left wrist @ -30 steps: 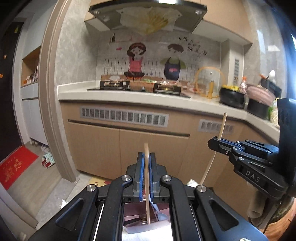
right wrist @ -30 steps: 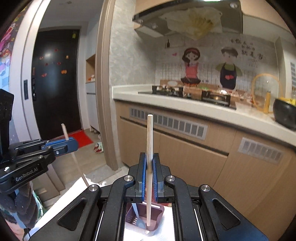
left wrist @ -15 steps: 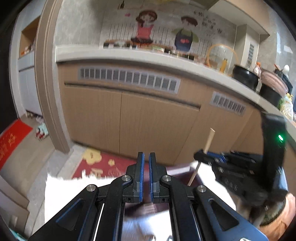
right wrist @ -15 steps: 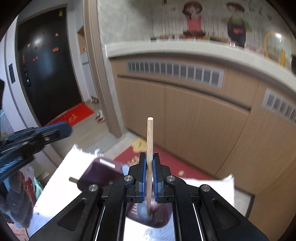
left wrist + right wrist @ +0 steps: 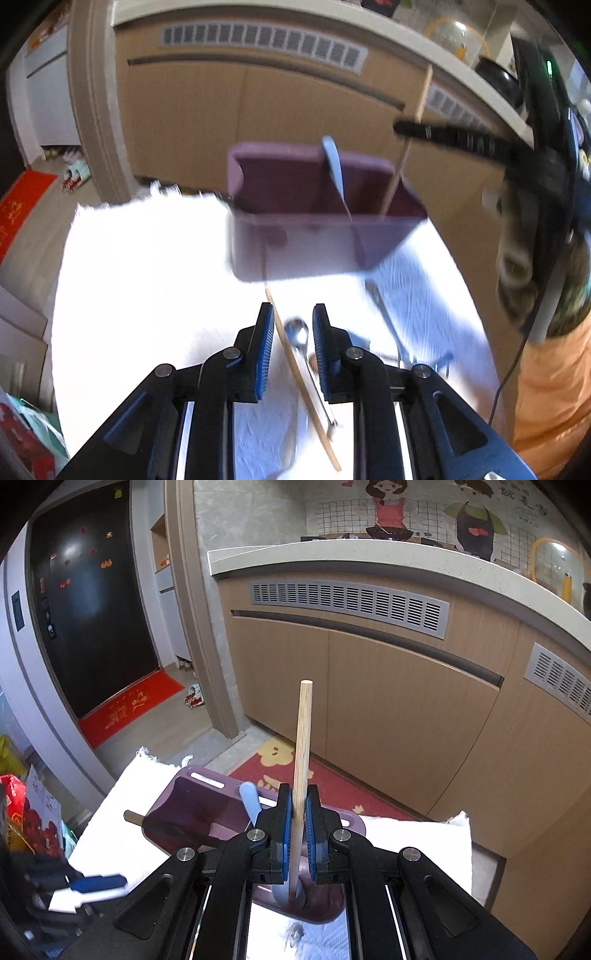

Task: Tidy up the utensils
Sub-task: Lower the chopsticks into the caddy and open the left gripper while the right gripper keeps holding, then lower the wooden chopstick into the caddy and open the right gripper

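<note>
While left claw jaws opening, chopstick and spoon lie between, unpressed, on white surface before purple bin. Right view: right claw clamps upright chopstick, tip inside bin.

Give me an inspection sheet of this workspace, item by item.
Surface: white cloth on the table.
Job's things: purple bin holding a blue spoon; wooden chopstick, metal spoon and fork lying on the cloth.
Clutter: nothing seen.
Grippers: left gripper, jaws opening astride the lying chopstick and spoon; right gripper shut on an upright chopstick over the bin.
Cables: black cable at the right.
Surroundings: kitchen cabinets, red mats.
</note>
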The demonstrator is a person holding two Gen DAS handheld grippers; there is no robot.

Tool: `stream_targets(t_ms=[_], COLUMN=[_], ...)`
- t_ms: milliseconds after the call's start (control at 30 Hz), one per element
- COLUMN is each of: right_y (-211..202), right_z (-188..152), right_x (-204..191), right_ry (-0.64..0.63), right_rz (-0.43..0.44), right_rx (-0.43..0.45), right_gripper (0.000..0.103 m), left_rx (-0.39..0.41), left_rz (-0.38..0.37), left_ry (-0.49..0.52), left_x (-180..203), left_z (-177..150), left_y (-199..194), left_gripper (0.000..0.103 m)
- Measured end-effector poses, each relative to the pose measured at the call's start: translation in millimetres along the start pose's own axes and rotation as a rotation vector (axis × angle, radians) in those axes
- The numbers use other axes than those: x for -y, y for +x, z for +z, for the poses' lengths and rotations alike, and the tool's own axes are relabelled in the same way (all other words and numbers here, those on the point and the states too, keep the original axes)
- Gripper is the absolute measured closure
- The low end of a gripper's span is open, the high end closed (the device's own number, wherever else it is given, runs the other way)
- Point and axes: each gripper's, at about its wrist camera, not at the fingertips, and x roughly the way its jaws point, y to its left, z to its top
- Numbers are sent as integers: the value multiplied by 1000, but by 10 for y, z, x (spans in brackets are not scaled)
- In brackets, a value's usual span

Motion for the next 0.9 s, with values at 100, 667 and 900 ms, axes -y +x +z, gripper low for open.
stream_targets(t_ms=[100, 667, 900], right_y=[-84, -267, -464], right_z=[-4, -54, -470], right_x=[-52, -54, -295], right_ry=[-16, -49, -79], right_rz=[-23, -21, 46], right_rx=[19, -4, -52], right_gripper=[96, 87, 82], left_rx=[-70, -149, 10], left_rz=[2, 35, 129], left_ry=[13, -60, -159], left_x=[50, -46, -419], left_z=[-132, -146, -286], left_y=[138, 480, 19], left_gripper=[79, 79, 50])
